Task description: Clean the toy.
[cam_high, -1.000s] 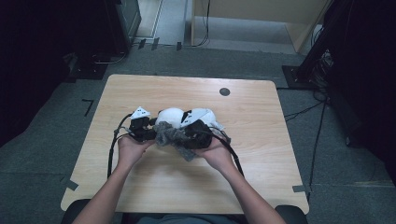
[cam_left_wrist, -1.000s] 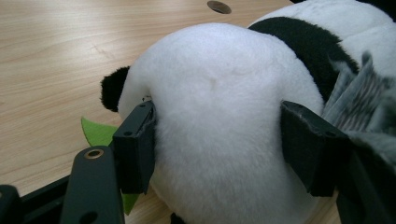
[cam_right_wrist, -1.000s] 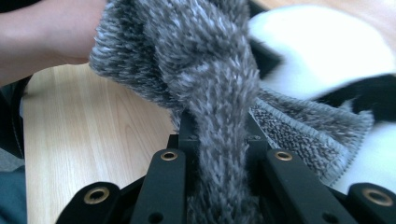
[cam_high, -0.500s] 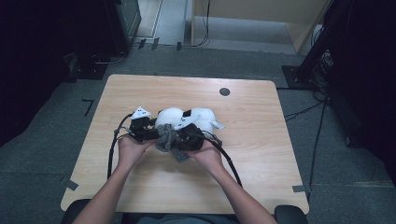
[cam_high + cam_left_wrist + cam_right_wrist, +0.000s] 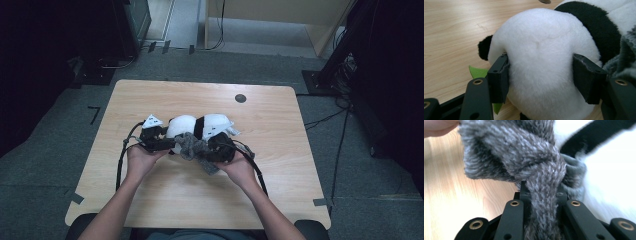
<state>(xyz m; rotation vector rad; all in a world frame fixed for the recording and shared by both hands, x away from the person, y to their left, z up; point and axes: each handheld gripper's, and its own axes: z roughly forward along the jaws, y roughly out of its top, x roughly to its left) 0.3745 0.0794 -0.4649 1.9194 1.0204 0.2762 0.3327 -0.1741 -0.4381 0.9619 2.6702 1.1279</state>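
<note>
A black-and-white plush panda (image 5: 182,127) lies on the wooden table (image 5: 280,190), with a grey knitted scarf (image 5: 192,146) bunched against its near side. My left gripper (image 5: 156,140) is shut on the panda's round white part (image 5: 544,62), and both pads (image 5: 499,77) press into the fur from either side. My right gripper (image 5: 220,150) is shut on a strand of the scarf (image 5: 529,152), which runs down between its jaws below a knot. A green felt leaf (image 5: 477,72) pokes out under the panda.
A small dark round disc (image 5: 240,98) sits on the table's far side. Black cables (image 5: 122,155) trail from both grippers toward the near edge. Dark equipment and cables stand on the floor around the table.
My right gripper went a little left with the scarf strand, then back right and slightly lower. The left gripper has stayed put on the panda.
</note>
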